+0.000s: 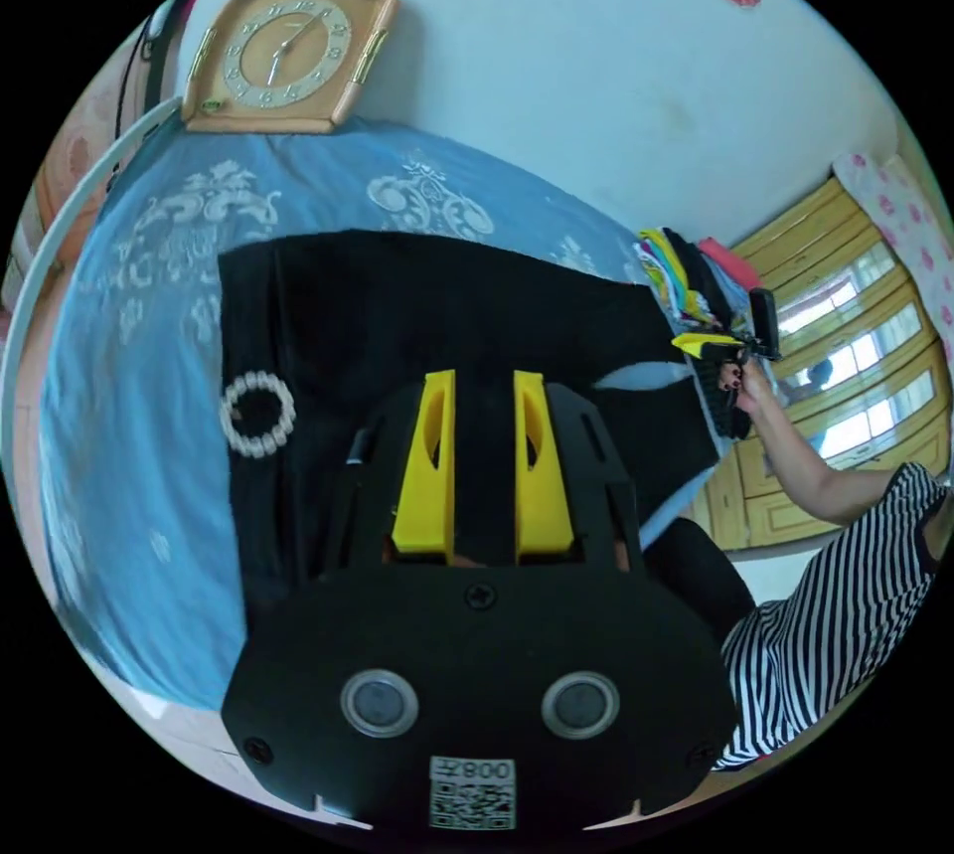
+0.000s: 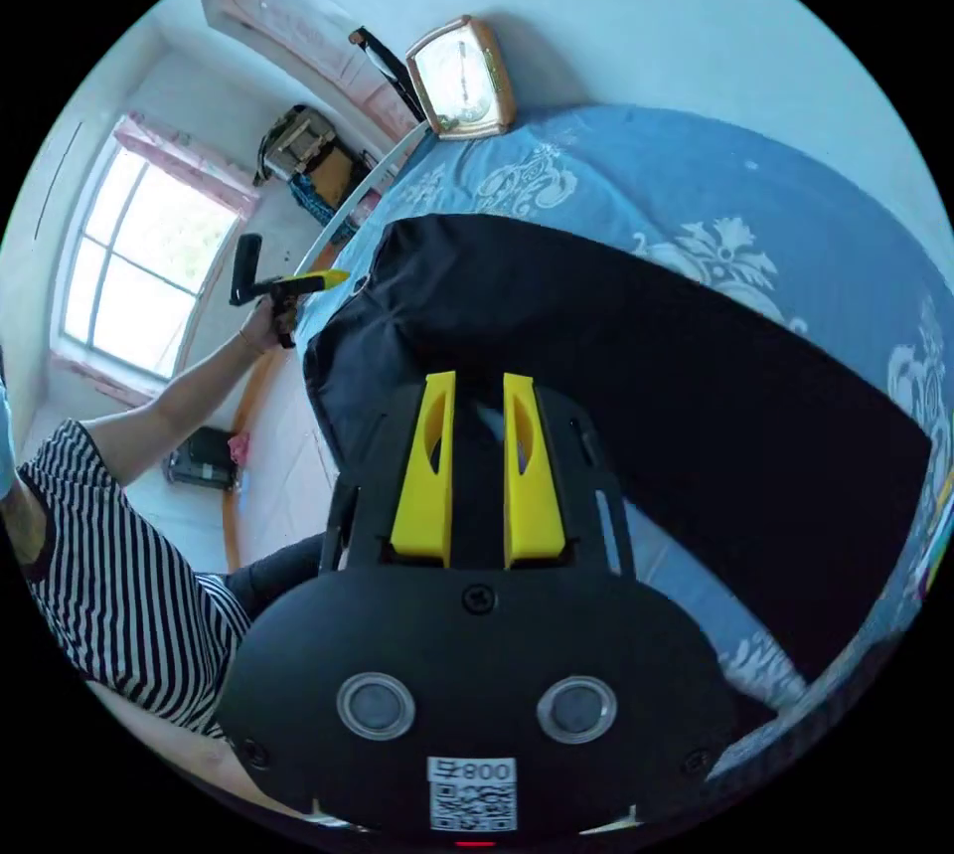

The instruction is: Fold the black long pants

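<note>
Black pants (image 1: 437,317) spread flat on blue bedspread (image 1: 129,456); left gripper (image 1: 484,387) above near edge, jaws narrow, cloth between them, grip uncertain; right gripper (image 2: 477,387) likewise narrow, grip uncertain; clock (image 1: 288,54) far against wall.

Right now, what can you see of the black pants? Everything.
The black long pants look like dark, matte woven cloth, spread mostly flat across the blue patterned bedspread. A ring of white beads sits on the cloth near one end. One edge hangs over the bed's side. Both grippers' yellow jaws hover close above it; whether they pinch cloth I can't tell.
</note>
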